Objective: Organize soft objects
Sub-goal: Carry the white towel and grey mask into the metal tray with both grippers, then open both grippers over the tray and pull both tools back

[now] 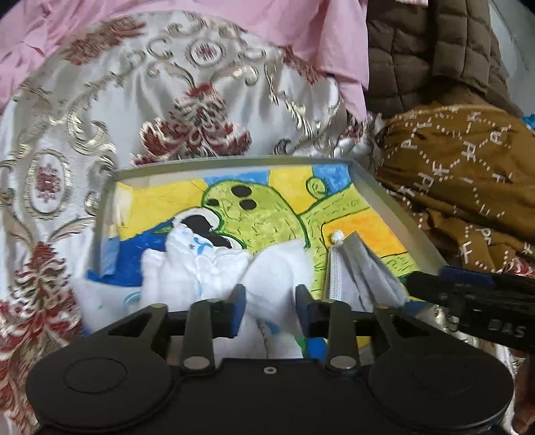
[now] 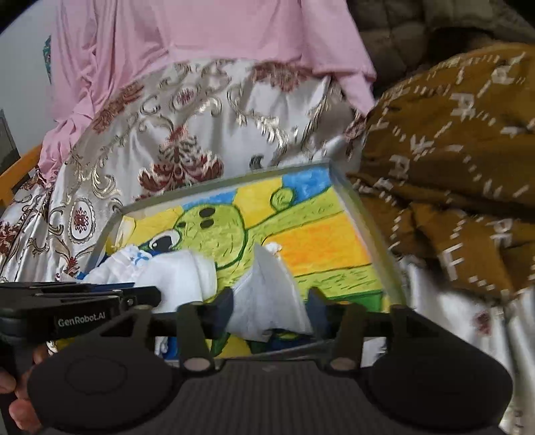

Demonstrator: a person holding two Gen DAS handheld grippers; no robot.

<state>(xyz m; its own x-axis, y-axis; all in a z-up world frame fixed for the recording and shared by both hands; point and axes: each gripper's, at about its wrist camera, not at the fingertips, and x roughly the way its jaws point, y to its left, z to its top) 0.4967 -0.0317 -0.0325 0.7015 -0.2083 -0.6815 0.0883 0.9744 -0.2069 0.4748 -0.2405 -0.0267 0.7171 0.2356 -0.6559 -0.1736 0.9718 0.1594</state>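
White cloths [image 1: 187, 277], grey mask [image 1: 361, 267], green-yellow-blue painted tray [image 1: 394, 207], pink sheet [image 1: 284, 30]

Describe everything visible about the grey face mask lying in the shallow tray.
The grey face mask looks like pleated non-woven fabric, folded into a peaked, tent-like shape. A knotted white ear loop sticks out at its far tip. It lies in the near right part of the grey-rimmed tray, on the yellow, green and blue drawing lining it, beside a crumpled white cloth to its left. In the right wrist view it sits between the right gripper's open jaws, unpinched.
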